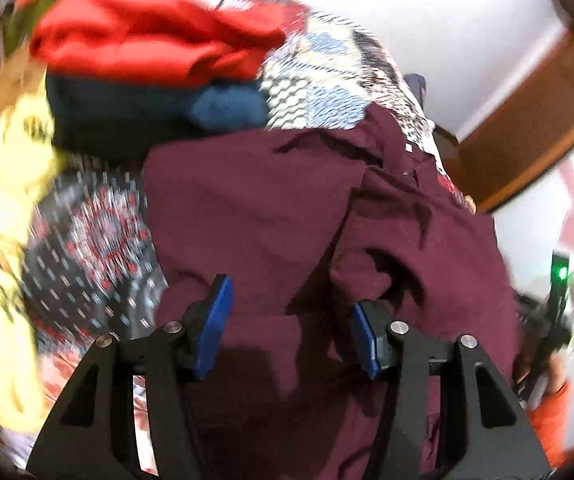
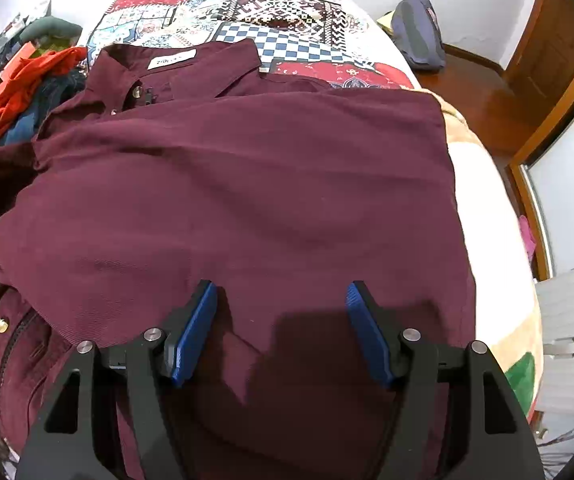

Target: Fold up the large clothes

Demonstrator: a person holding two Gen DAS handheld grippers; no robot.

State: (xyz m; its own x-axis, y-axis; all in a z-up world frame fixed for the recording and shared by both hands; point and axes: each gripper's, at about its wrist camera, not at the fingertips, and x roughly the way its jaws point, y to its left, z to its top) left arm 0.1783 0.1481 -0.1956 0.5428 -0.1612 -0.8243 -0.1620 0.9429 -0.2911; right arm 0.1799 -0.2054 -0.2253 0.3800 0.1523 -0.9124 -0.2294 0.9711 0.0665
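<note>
Your left gripper [image 1: 291, 322] has its two blue-padded black fingers spread wide, with nothing between them, poised over a rumpled part of the dark maroon collared shirt [image 1: 271, 216]. Your right gripper [image 2: 281, 330] is spread just as wide and grips nothing; its blue pads [image 2: 197, 332] hang over the smooth lower back panel of the same maroon shirt [image 2: 247, 184].

In the right wrist view the shirt lies spread across the bed, collar at the far end with a white neck label [image 2: 171, 59] showing inside it, the panel nearest you largely flat. At the lower left of that view a second layer of maroon cloth shows a dark zip and a brass-coloured button [image 2: 2, 325]. The left wrist view is motion-blurred, and there the cloth is bunched into folds to the right of the fingers.

Under the shirt lies a patchwork quilt of red, black, white and blue checked squares [image 2: 271, 12]. Beside the shirt sits a heap of other clothes: a red garment [image 1: 147, 28] on top of a dark navy one [image 1: 127, 116], with a pale yellow printed cloth [image 1: 7, 208] nearer you. A grey-blue bag [image 2: 417, 36] lies beyond the bed's far corner on the brown wooden floor [image 2: 487, 108]
</note>
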